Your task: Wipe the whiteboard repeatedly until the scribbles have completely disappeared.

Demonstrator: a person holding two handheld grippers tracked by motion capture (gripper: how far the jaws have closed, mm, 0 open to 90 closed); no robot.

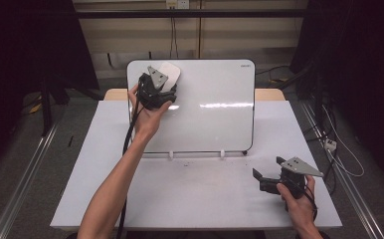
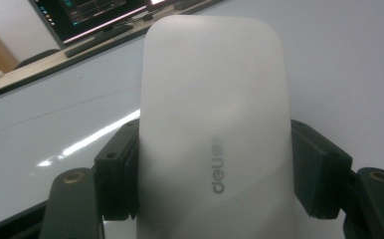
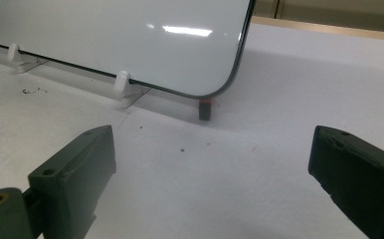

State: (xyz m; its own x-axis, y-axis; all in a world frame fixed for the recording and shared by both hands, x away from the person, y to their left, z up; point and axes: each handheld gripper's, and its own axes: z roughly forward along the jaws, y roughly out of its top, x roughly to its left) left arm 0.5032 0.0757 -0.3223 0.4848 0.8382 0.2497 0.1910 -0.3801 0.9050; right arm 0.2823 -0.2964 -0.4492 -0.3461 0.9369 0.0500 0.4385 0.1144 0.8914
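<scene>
The whiteboard eraser (image 2: 215, 124) sits at the upper left corner of the whiteboard (image 1: 215, 107), seemingly pressed flat against its face. It looks light and rigid, with a smooth plastic shell that could slip, so a grip across its two long sides, as now, seems the safest hold. The left gripper (image 1: 156, 89) is clamped on it, jaws closed to the eraser's width and touching both flanks. Below the whiteboard's lower right corner, the right gripper (image 1: 269, 172) rests low over the table (image 1: 195, 194), jaws spread wide and holding nothing.
</scene>
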